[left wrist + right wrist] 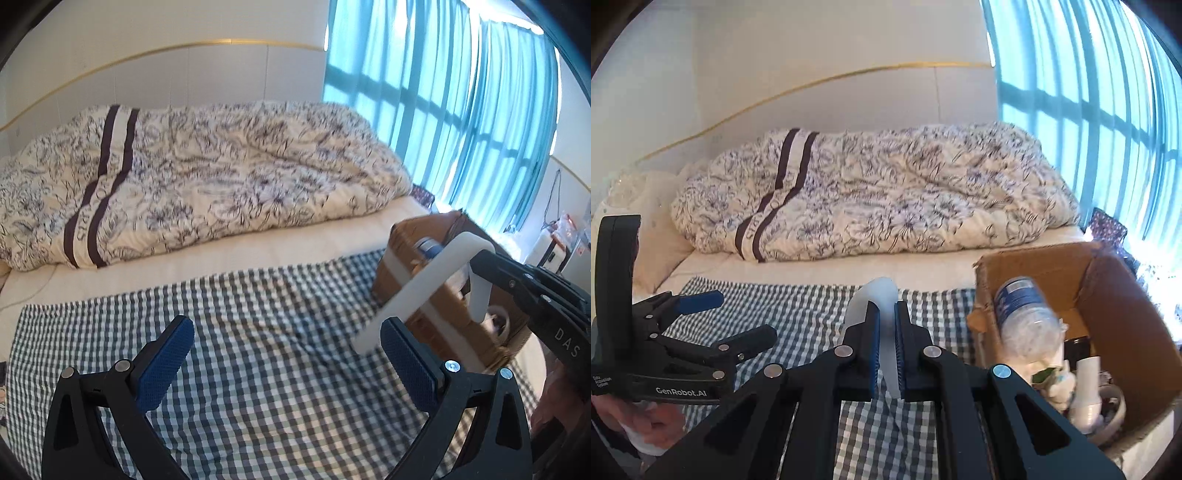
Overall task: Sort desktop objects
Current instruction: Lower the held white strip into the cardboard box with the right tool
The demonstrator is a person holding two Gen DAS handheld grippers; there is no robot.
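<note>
White plastic, a curved hanger-like piece (882, 332), sits clamped between the right gripper's (886, 345) blue pads, above checked cloth (258, 332). Right of it, close by, stands the cardboard box (1123, 317). The left gripper (284, 354) hangs spread wide, holding nothing, over bare cloth.

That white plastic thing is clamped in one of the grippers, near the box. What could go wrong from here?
The right hand-held gripper pinches the white plastic piece only near one end, so its long free part could swing or slip out. The cardboard box is already crowded, with a tilted bottle leaning at its near edge; dropping the piece in might knock the bottle or leave the piece sticking out.
</note>
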